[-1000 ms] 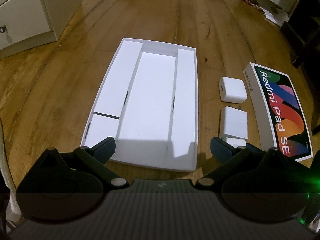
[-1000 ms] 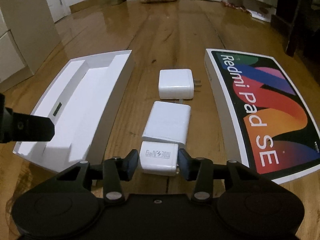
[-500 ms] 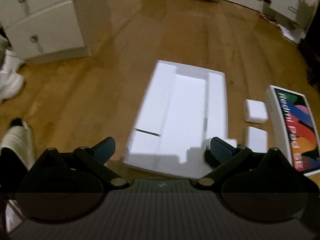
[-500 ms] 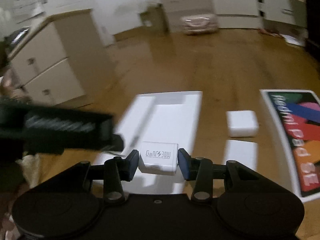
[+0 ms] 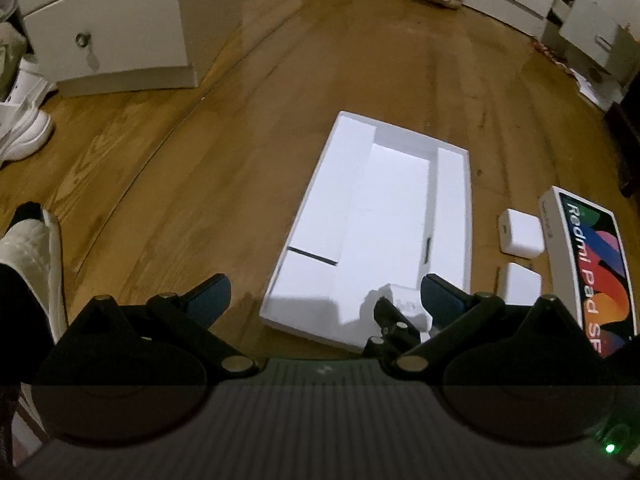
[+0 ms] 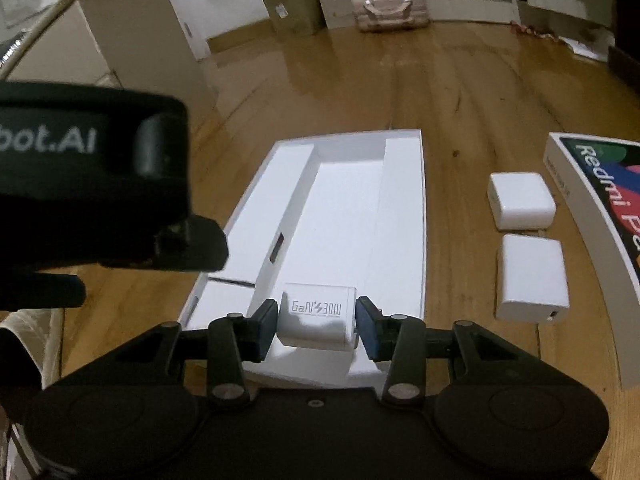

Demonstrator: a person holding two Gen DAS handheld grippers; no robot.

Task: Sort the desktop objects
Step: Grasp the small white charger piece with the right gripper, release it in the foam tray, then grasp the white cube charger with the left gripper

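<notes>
My right gripper (image 6: 316, 322) is shut on a small white GaN 30W charger (image 6: 318, 314) and holds it over the near end of the open white box tray (image 6: 404, 200). The tray (image 5: 452, 200) lies on the wooden floor. Two more white chargers (image 6: 522, 200) (image 6: 532, 276) lie right of the tray, also in the left wrist view (image 5: 522, 234) (image 5: 522, 282). My left gripper (image 5: 322, 294) is open and empty, raised near the tray's near left corner. The held charger (image 5: 404, 302) shows by its right finger.
The Redmi Pad SE box lid (image 6: 600, 184) lies at the far right (image 5: 592, 264). White drawer cabinets (image 5: 104, 24) stand at the left. A pink case (image 6: 390, 10) and boxes stand at the back. A shoe (image 5: 20, 120) and a foot (image 5: 28, 248) are at the left.
My right gripper lifted the GaN charger off the floor and carried it left over the tray. My left gripper rose and drew back to the left, still open.
</notes>
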